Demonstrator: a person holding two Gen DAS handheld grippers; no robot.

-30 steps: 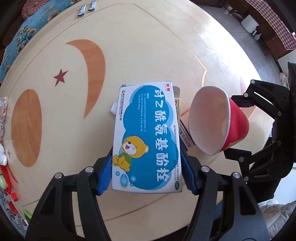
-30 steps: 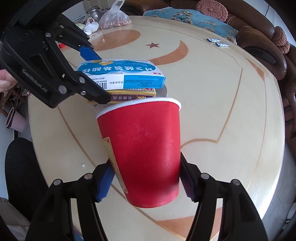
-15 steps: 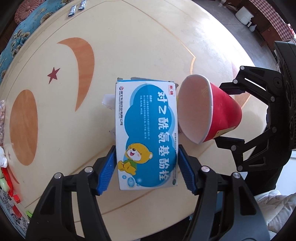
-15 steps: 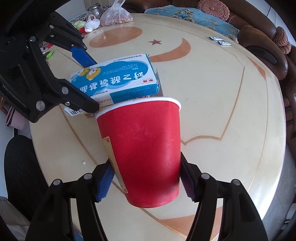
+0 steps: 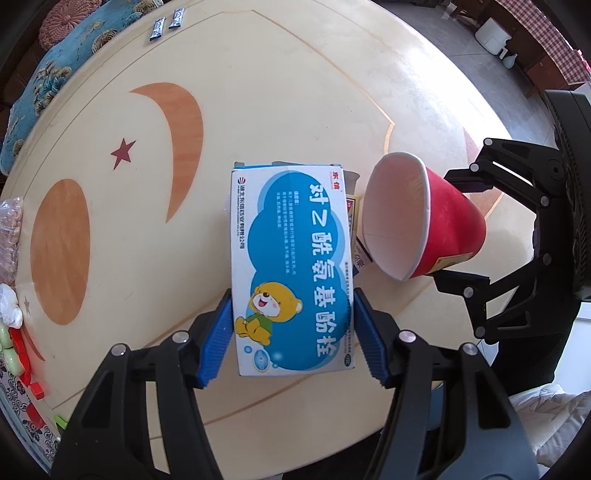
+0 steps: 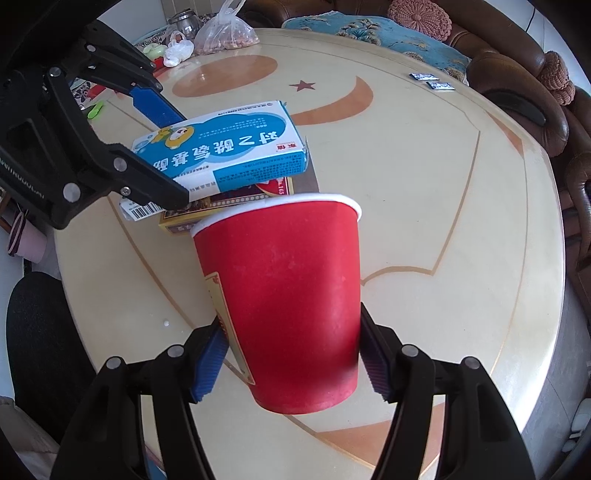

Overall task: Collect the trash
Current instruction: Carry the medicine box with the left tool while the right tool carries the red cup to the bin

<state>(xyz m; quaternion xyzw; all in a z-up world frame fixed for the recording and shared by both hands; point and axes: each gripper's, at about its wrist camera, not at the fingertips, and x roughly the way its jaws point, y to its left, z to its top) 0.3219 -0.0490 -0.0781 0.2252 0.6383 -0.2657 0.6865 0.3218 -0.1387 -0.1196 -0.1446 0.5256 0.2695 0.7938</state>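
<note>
1. Lift is the change: a second ago the blue-and-white cardboard medicine box with a cartoon bear (image 5: 291, 258) lay flat on the stack beneath it; now the right wrist view shows it tilted, its gripped end raised and its far end low over the yellow-and-maroon flat box (image 6: 225, 206) beneath.
2. Left tool (image 5: 291, 332) pinches the medicine box across its width, blue pads pressed on both long sides near the bear end.
3. Right tool (image 6: 291, 354) clamps the red paper cup with white lining (image 6: 280, 299) around its lower body; the cup hangs over the round cream counter with orange moon and star inlays (image 5: 295, 92), mouth tipped toward the medicine box, just beside it.
4. Cup mouth has swung from facing the stack to sitting clear alongside the box, so both pieces of trash appear secured and off the counter.
5. Remaining on the counter: the yellow-and-maroon box with a barcoded white slip (image 6: 142, 211) under it, plus two small dark sachets (image 5: 166, 27) at the far rim.
6. Judged from this, one pickup is finishing; the flat box probably comes next, and no bin shows in either view.
</note>
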